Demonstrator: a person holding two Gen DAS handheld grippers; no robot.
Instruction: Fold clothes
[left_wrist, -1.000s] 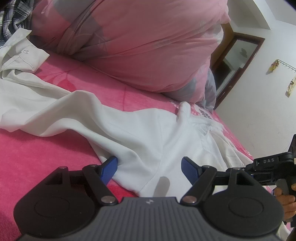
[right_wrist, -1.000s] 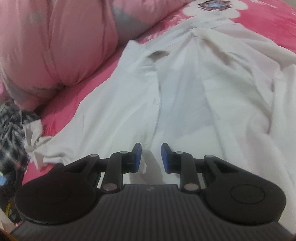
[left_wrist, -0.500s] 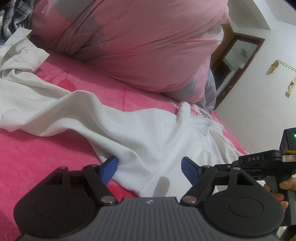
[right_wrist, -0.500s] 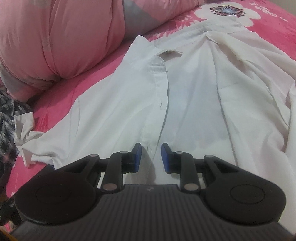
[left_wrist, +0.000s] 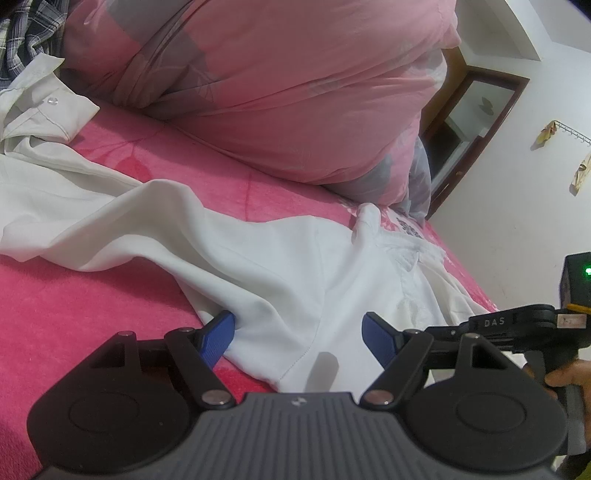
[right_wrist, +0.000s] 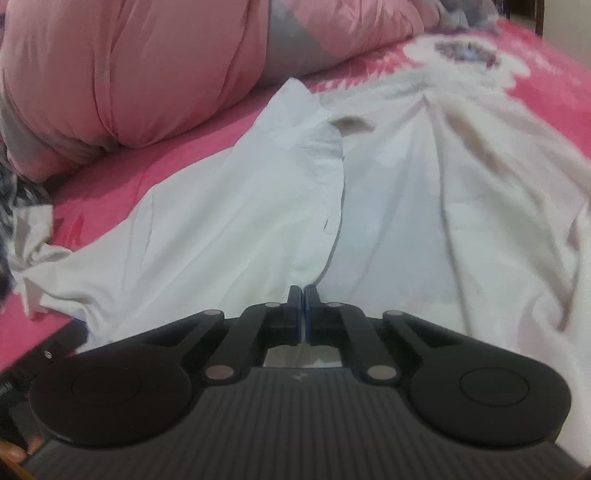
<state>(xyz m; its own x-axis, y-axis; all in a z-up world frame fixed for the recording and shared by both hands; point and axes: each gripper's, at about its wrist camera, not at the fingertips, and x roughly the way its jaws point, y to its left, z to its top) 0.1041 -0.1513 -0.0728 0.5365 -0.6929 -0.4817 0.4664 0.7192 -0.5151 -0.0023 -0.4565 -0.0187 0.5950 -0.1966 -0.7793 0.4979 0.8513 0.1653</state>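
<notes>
Pink bedding carries the white shirt (left_wrist: 295, 280) spread across mid-frame, my left gripper (left_wrist: 299, 336) gaping over its hem, my right gripper (right_wrist: 303, 314) pinched, seemingly on the placket, so I should lift evenly.

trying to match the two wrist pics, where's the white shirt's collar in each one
Left wrist: the white shirt's collar stands up right of centre, at the shirt's far end near the pink duvet.
Right wrist: the collar is upper centre, beyond the shut right claw.
Shared landmark: the pink duvet, bunched just behind the collar.
</notes>
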